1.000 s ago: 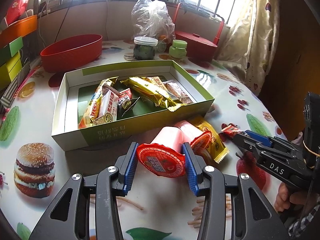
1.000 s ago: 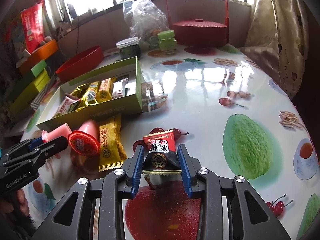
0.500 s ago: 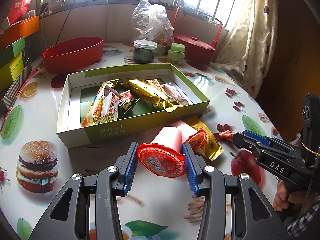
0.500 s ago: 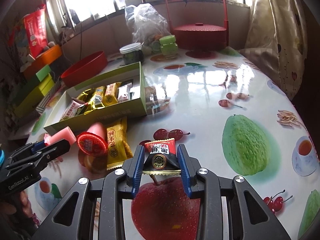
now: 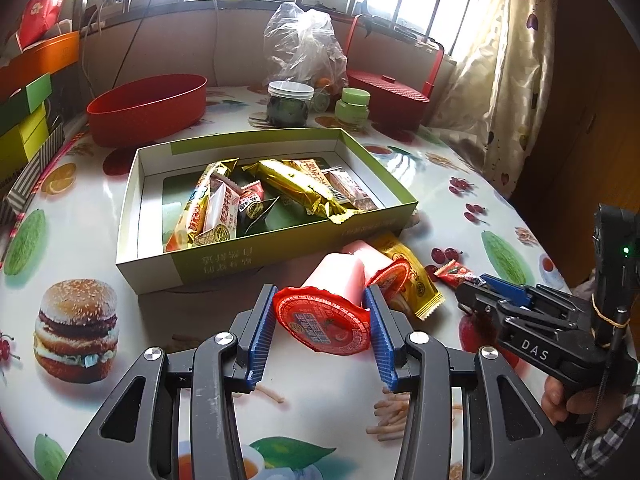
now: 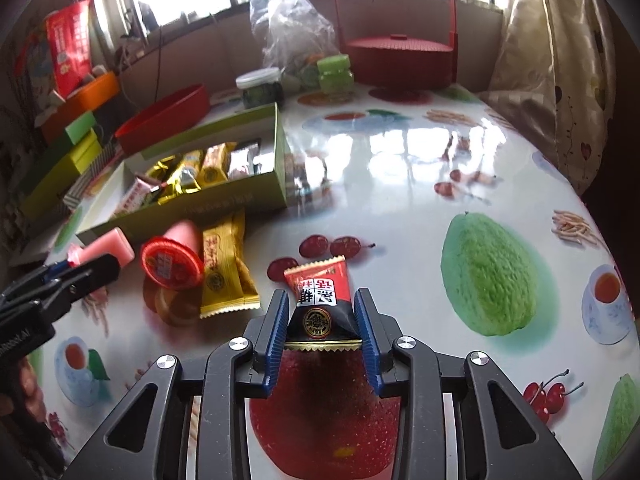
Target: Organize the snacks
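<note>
My left gripper [image 5: 322, 322] is shut on a pink jelly cup with a red foil lid [image 5: 326, 316], held above the table just before the green snack box [image 5: 224, 264]. The box holds several wrapped snacks [image 5: 296, 188]. My right gripper [image 6: 322, 326] is shut on a small red-and-black snack packet [image 6: 320, 300], lifted over the table. It also shows in the left wrist view [image 5: 486, 294]. A second pink jelly cup [image 6: 172, 258] and a yellow snack packet [image 6: 224, 268] lie on the table beside the box [image 6: 224, 200].
A red oval bowl [image 5: 148, 106], a dark jar [image 5: 290, 104], a green pot [image 5: 352, 104], a plastic bag [image 5: 306, 54] and a red lidded basket [image 5: 386, 88] stand behind the box. Coloured boxes [image 5: 24, 120] are stacked at the left. A curtain [image 5: 508, 80] hangs at the right.
Both grippers have lifted and drawn back a little with their snacks still held. The box and the loose snacks on the table have not moved.
</note>
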`<state>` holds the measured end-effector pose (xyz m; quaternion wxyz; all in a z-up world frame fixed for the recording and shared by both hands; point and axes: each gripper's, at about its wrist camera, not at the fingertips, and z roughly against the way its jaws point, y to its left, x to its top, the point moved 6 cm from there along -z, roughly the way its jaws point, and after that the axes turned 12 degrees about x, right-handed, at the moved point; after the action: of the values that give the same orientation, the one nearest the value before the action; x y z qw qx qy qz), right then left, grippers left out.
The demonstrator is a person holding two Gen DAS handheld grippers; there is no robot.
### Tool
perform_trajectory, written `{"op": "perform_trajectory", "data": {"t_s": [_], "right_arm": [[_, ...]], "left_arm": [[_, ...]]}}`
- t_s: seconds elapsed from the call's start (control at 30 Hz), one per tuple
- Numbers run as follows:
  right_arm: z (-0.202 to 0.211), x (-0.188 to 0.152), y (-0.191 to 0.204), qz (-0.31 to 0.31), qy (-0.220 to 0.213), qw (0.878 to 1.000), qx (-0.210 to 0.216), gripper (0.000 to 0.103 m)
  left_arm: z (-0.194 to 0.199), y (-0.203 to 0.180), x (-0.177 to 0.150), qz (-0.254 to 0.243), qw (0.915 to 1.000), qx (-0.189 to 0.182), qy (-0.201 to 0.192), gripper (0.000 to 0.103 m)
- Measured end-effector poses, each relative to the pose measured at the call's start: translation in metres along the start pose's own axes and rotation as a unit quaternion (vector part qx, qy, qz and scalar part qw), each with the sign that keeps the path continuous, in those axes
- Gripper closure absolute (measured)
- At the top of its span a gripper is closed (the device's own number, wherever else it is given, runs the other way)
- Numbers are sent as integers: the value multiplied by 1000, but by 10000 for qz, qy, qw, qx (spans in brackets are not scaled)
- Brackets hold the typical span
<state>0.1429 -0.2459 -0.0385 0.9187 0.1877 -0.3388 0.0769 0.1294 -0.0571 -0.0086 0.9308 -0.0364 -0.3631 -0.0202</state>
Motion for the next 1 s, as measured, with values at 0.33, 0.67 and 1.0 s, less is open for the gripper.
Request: {"op": "perform_trajectory", "data": {"t_s": [0.33, 0.67, 1.0], "right_arm": [[-13, 5, 5, 391, 141, 9988, -242, 62], [-9, 6, 6, 374, 26, 9990, -249, 79], [1, 16, 14, 401, -184, 9989, -132, 81]], "left_arm": [[-2, 0, -1, 11, 10000, -10, 28, 58], [-2, -1, 1, 6, 10000, -18, 13, 58], [4, 0, 7, 26, 10000, -34, -51, 58]]}}
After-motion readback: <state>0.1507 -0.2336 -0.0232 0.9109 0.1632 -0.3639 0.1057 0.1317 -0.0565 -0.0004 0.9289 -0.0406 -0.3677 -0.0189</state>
